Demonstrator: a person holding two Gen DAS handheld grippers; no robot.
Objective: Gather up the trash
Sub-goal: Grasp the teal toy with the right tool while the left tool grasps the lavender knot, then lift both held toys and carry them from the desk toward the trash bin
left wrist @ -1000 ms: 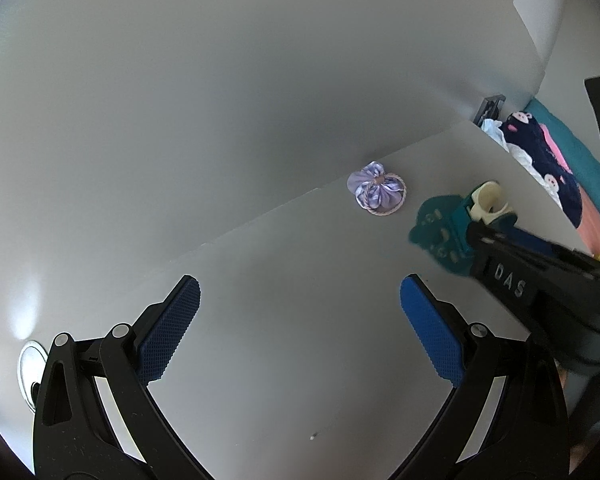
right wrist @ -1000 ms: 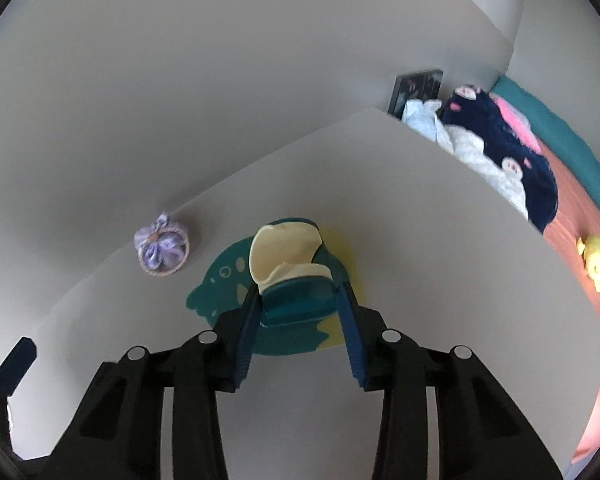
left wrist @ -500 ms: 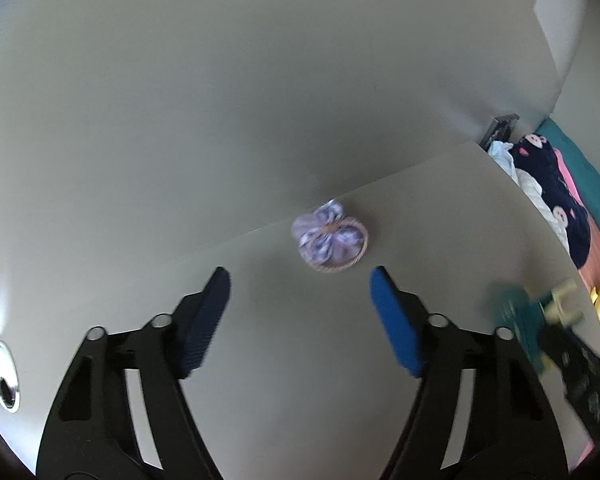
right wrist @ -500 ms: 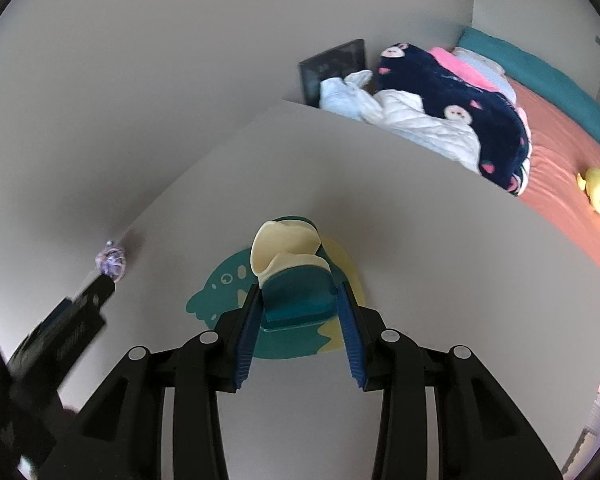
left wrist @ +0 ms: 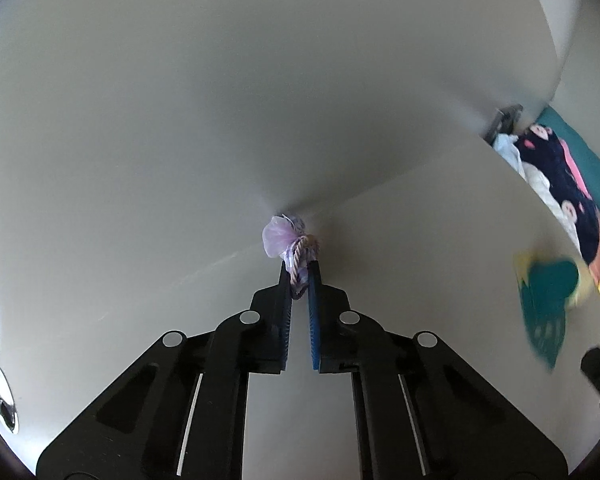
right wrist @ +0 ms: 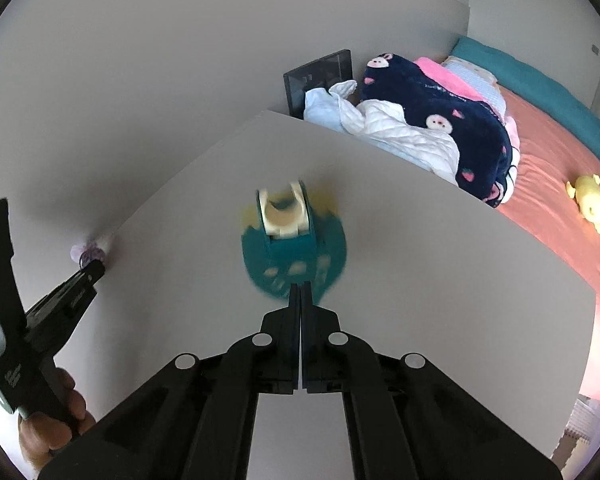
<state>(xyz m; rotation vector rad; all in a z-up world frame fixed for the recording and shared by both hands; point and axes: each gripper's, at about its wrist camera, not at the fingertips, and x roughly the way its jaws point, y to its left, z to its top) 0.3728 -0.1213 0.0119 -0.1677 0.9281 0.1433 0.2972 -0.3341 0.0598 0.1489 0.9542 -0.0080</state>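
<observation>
A small purple pouch (left wrist: 286, 240) with a rope ring lies on the white table (left wrist: 420, 240) against the wall. My left gripper (left wrist: 300, 276) is shut on it, the pouch pinched between the blue pads. It also shows in the right wrist view (right wrist: 88, 254), at the left gripper's tip. My right gripper (right wrist: 301, 292) is shut on the near edge of a teal and yellow dustpan-like piece (right wrist: 296, 252), blurred, with a cream holder (right wrist: 283, 216) on it. The same teal piece shows blurred in the left wrist view (left wrist: 548, 304).
Beyond the table's right edge is a bed with an orange sheet (right wrist: 560, 184), a navy blanket (right wrist: 452, 120), white cloth (right wrist: 384, 128), and a yellow plush toy (right wrist: 588, 200). A dark frame (right wrist: 320, 76) leans on the wall. A round socket (left wrist: 2, 400) sits low left.
My left gripper moved forward to the purple pouch and closed on it. My right gripper let go of the teal holder's sides, drew back and now pinches the piece's near edge.
</observation>
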